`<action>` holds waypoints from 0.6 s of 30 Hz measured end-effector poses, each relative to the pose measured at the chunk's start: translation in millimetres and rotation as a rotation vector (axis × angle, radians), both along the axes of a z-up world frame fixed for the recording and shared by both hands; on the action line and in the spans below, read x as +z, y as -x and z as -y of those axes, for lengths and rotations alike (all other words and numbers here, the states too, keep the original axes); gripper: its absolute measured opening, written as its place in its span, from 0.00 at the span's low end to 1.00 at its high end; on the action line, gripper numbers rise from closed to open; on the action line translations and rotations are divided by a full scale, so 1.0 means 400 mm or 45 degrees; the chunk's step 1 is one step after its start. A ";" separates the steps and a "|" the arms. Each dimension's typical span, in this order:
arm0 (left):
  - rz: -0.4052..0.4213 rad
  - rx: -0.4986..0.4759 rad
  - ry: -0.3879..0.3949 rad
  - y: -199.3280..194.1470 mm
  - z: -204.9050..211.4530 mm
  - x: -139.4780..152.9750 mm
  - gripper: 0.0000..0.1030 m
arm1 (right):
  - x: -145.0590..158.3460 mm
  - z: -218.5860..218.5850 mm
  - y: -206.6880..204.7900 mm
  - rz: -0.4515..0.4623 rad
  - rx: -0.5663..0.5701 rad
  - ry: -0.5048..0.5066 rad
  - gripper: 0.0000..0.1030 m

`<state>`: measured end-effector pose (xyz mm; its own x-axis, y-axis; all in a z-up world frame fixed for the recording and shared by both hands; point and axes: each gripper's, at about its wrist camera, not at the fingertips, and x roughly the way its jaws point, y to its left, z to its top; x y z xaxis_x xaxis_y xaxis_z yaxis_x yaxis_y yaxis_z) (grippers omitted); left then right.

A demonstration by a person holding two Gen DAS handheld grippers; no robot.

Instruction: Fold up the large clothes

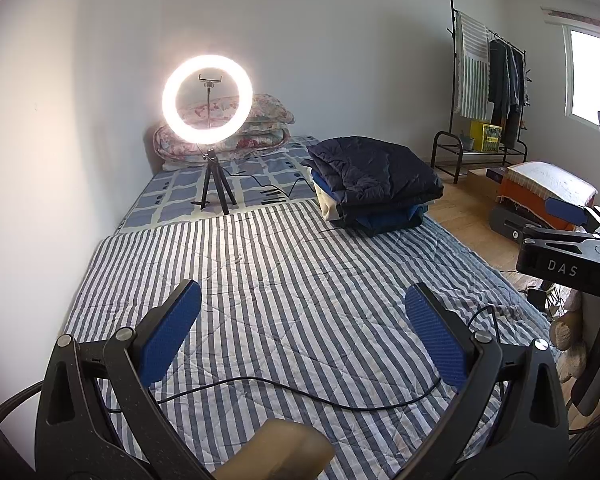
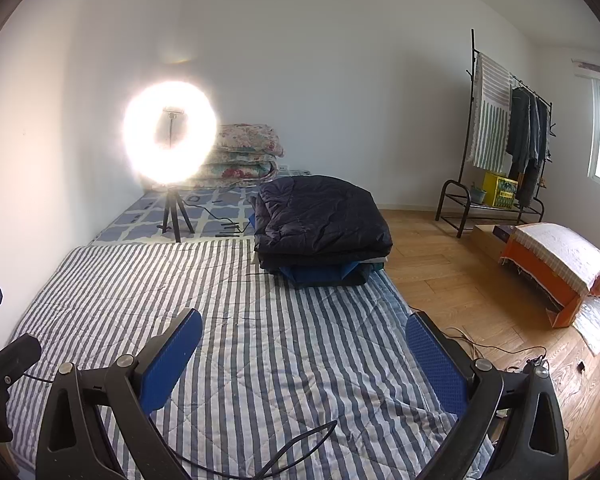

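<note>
Both my left gripper (image 1: 302,330) and right gripper (image 2: 304,360) hang wide and empty over the striped quilt (image 2: 260,340), while the folded stack of clothes (image 2: 320,228) waits at the far right edge, looking soft, puffy and slippery, so I'd pinch a seam or hem.

The quilt (image 1: 284,304) spread over the bed carries grey-blue and white stripes, and the sheet (image 1: 260,176) beyond it shows a check of blue squares on a pale ground. On the quilt sits a pile of folded clothes (image 2: 320,228), dark navy on top, with brighter blue and a bit of cream underneath. The folded blankets (image 2: 244,156) by the wall have a red and pink flower print on a light ground. The ring light (image 1: 207,98) glows white on a black tripod. Both grippers (image 1: 302,334) (image 2: 304,360) are black with blue pads. A green-and-white striped cloth (image 2: 490,120) hangs on the black rack (image 1: 454,80) beside dark clothes, above a yellow box (image 2: 499,190). The floor (image 2: 460,280) is light brown wood, and the orange box (image 2: 548,276) has a white cover.
</note>
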<state>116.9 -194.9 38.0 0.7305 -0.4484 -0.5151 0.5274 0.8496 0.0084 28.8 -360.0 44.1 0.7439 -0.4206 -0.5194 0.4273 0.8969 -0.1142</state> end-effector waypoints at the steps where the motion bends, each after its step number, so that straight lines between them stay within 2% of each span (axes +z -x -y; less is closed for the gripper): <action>1: 0.000 -0.001 0.000 0.002 -0.001 -0.001 1.00 | 0.000 0.000 0.000 0.000 -0.001 0.000 1.00; 18: 0.005 -0.004 0.000 0.000 0.001 0.003 1.00 | -0.003 -0.001 0.000 0.001 -0.012 -0.001 1.00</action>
